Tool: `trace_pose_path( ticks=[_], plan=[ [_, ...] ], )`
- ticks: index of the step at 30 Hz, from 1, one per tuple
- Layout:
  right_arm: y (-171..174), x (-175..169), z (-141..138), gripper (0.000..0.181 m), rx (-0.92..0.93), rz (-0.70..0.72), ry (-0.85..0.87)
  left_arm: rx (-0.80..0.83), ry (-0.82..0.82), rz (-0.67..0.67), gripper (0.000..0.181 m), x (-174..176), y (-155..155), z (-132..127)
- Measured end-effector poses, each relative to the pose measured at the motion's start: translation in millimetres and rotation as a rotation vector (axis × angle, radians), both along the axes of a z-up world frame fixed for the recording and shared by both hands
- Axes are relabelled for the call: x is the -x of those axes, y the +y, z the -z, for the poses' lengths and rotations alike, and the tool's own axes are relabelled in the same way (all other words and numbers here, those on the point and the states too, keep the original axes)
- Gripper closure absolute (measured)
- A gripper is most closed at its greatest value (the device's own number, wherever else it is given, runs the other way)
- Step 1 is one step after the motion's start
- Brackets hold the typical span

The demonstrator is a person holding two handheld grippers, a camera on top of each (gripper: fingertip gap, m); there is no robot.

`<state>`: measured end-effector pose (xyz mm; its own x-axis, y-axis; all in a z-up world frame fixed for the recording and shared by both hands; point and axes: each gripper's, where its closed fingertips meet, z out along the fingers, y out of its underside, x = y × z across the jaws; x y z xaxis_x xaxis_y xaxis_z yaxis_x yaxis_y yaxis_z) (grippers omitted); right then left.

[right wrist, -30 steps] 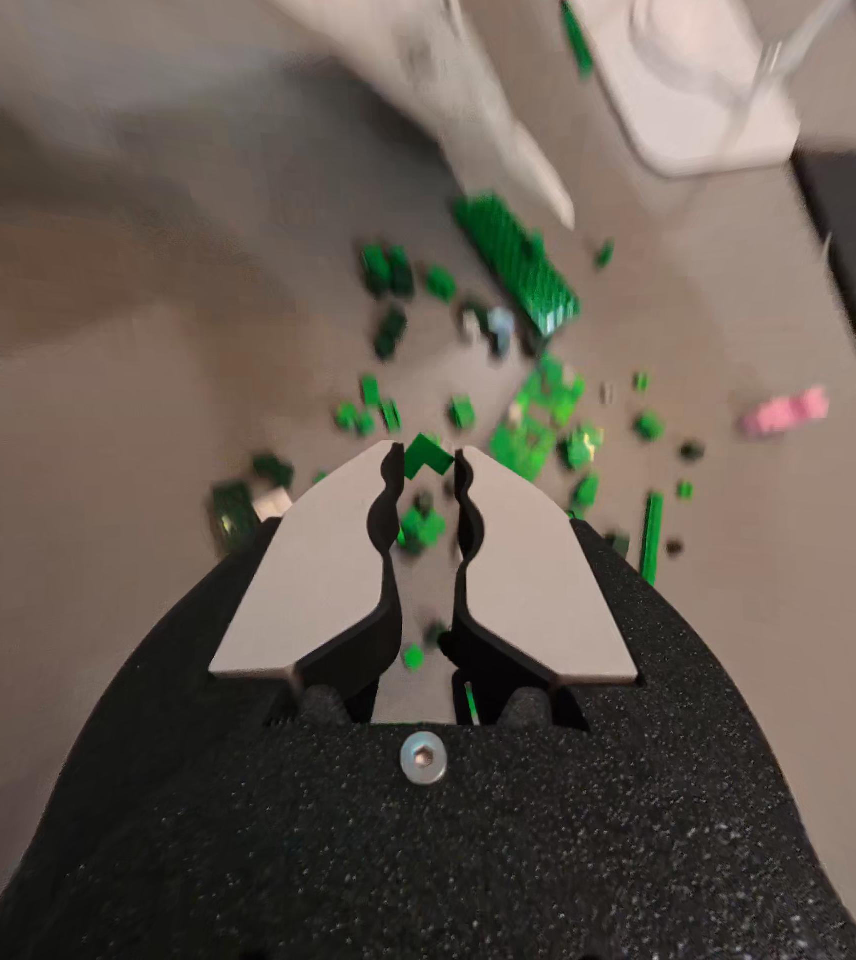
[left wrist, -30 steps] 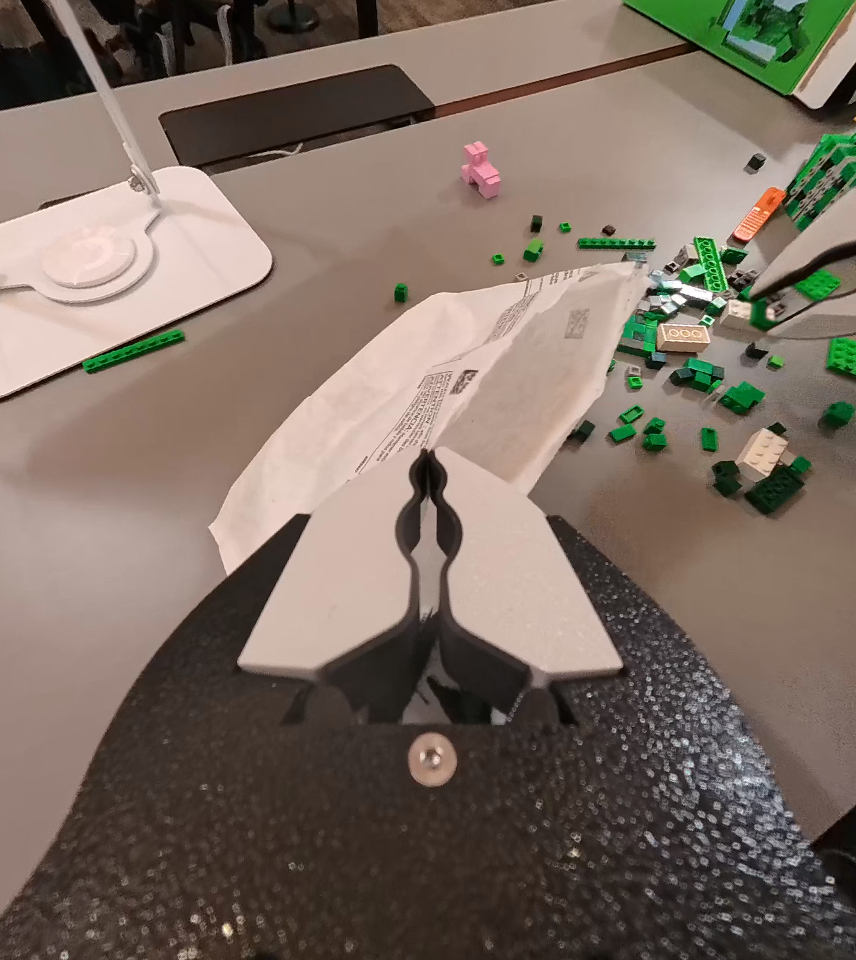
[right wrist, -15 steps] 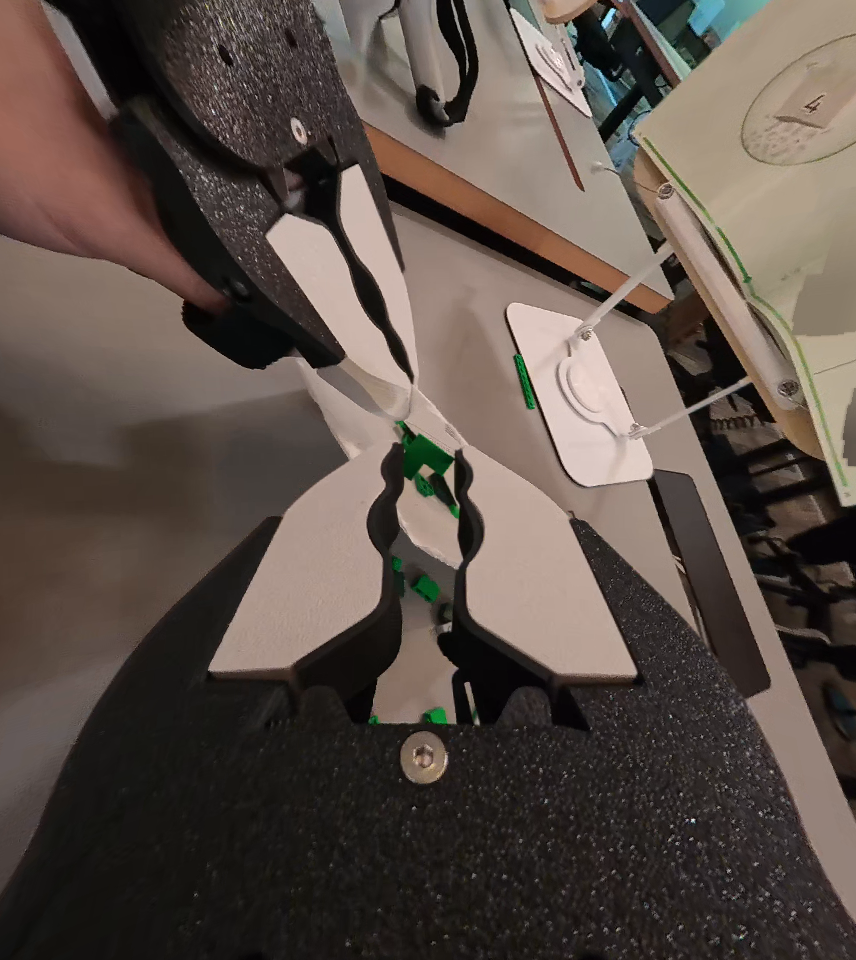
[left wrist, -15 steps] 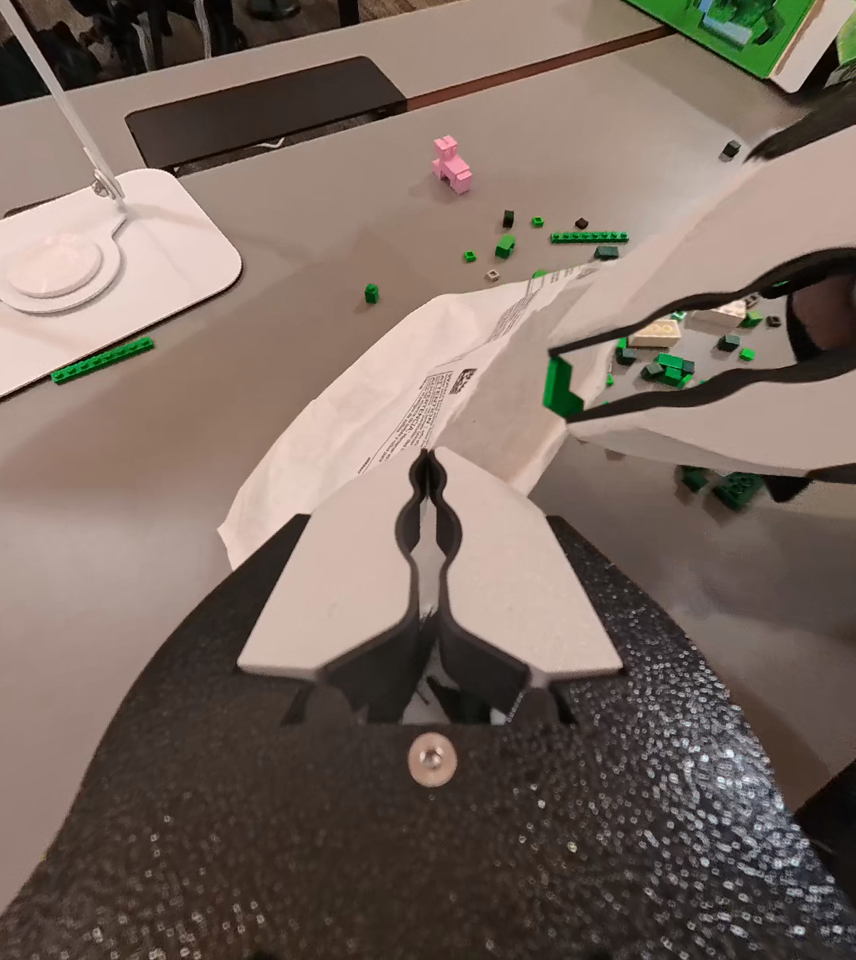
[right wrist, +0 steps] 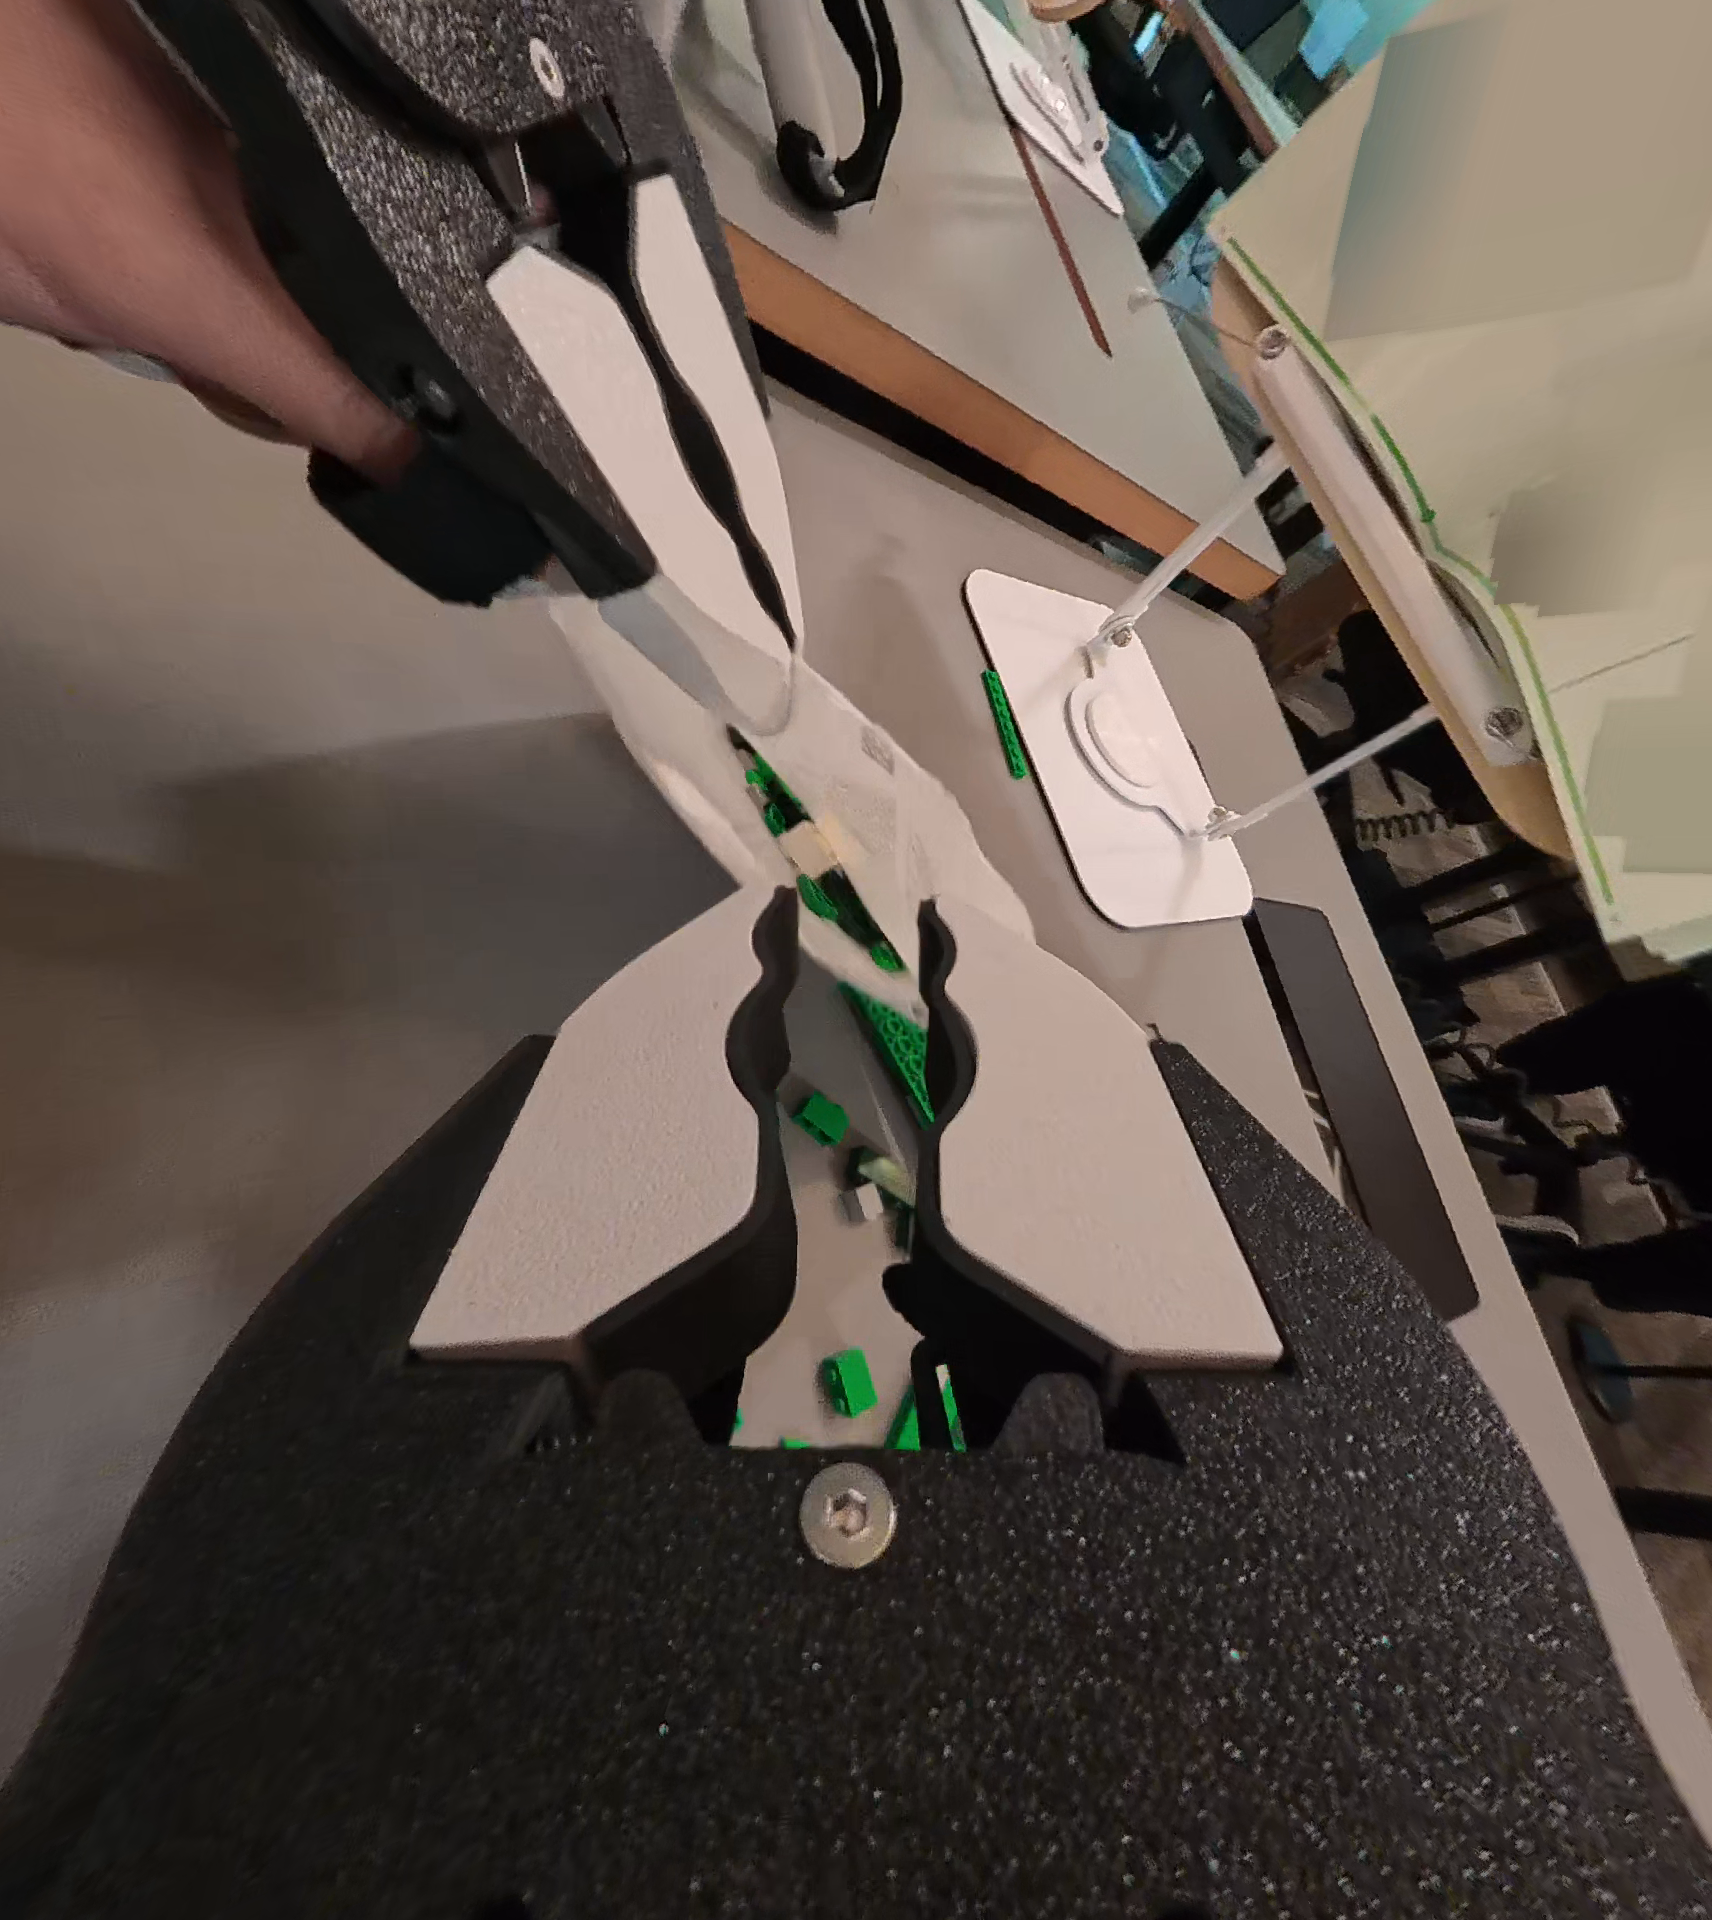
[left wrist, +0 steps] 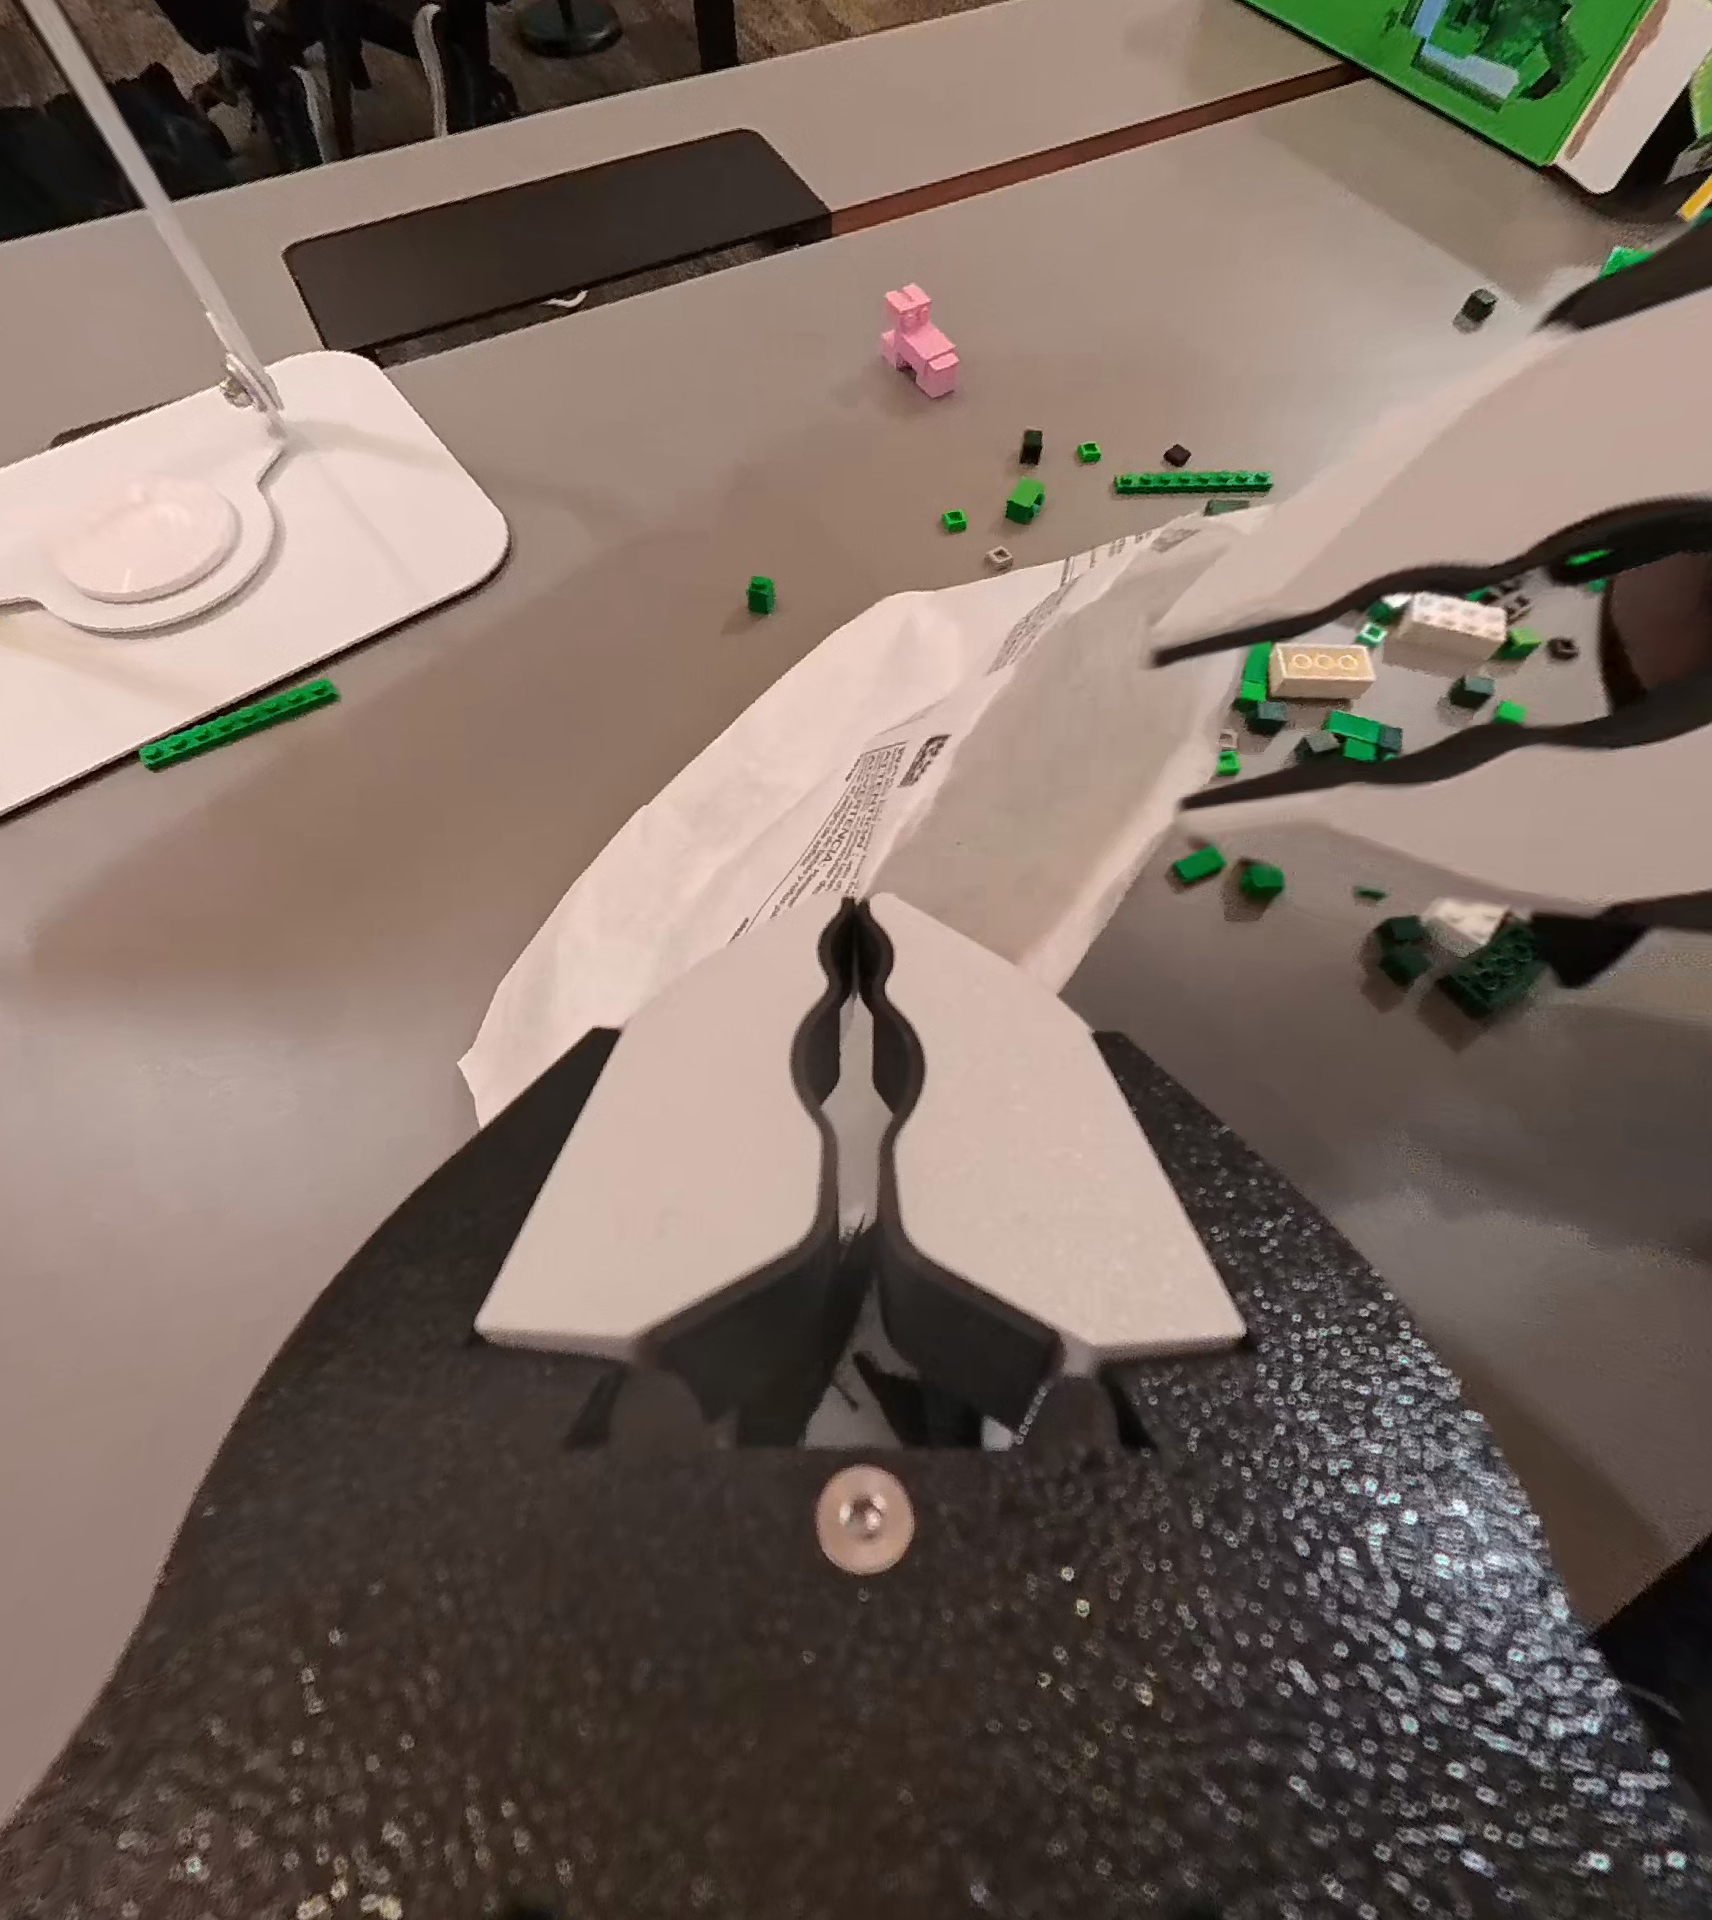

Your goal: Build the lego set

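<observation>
My left gripper (left wrist: 857, 914) is shut on the near edge of a white paper bag (left wrist: 831, 748) and holds it lifted off the grey table (left wrist: 208, 1039). My right gripper (left wrist: 1172, 727) comes in from the right, open, with its tips at the bag's far mouth. In the right wrist view my right gripper (right wrist: 852, 914) is open and empty around the bag's (right wrist: 862, 758) opening. Green and white bricks (right wrist: 810, 831) show inside the bag. The left gripper (right wrist: 784, 634) pinches the bag's top there. Loose green, white and dark bricks (left wrist: 1340, 727) lie scattered beyond the bag.
A white stand base (left wrist: 156, 561) sits at the left with a long green plate (left wrist: 239, 722) beside it. A pink brick pig (left wrist: 919, 338) stands further back. A green set box (left wrist: 1454, 62) is at the far right. A black panel (left wrist: 561, 229) is set into the table. Left tips to right tips: about 6 centimeters.
My right gripper came from the brick pile to the bag's mouth with a green brick, then opened. The brick is no longer between its fingers. The left gripper kept its hold.
</observation>
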<state>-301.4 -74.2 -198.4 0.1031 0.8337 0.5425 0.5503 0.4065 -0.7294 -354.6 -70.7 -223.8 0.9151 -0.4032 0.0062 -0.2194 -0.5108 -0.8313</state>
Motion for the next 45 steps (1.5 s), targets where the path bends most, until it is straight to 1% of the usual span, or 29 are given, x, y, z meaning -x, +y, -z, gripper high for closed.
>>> trace_pose_path(
  ticks=[1, 5, 10, 13, 17, 21, 30, 37, 41, 45],
  plan=[
    [1.5, -7.8, -1.7, 0.16, 0.005, 0.005, 0.016, -0.002, 0.001, -0.005, 0.181, 2.1, 0.0, -0.3],
    [23.2, -54.3, -2.7, 0.16, 0.03, 0.082, 0.089, -0.004, -0.005, -0.032, 0.181, 12.5, 0.3, -1.5],
    [56.7, -118.1, 9.4, 0.161, 0.134, 0.193, 0.207, -0.011, -0.006, -0.063, 0.181, 22.6, 0.7, -3.3],
    [69.1, -146.5, 16.1, 0.161, 0.21, 0.238, 0.257, -0.009, -0.001, -0.076, 0.181, 27.2, 1.1, -2.1],
    [80.2, -170.6, 25.8, 0.162, 0.201, 0.288, 0.226, -0.015, 0.004, -0.09, 0.181, 31.3, 1.8, -2.2],
    [84.7, -178.4, 33.8, 0.162, 0.199, 0.313, 0.202, -0.015, 0.013, -0.093, 0.181, 32.6, 2.1, -0.6],
    [85.2, -183.0, 38.9, 0.163, 0.22, 0.293, 0.197, -0.022, 0.018, -0.1, 0.181, 35.2, 1.9, -1.3],
    [79.9, -180.1, 56.4, 0.164, 0.282, 0.225, 0.15, -0.026, 0.025, -0.103, 0.181, 37.3, 2.6, -0.3],
    [67.8, -175.4, 71.7, 0.168, 0.361, 0.146, 0.083, -0.021, 0.03, -0.1, 0.181, 36.4, 2.8, 1.5],
    [55.4, -176.7, 89.6, 0.169, 0.417, 0.102, -0.041, -0.018, 0.038, -0.096, 0.181, 35.5, 2.8, 2.5]
  ],
)
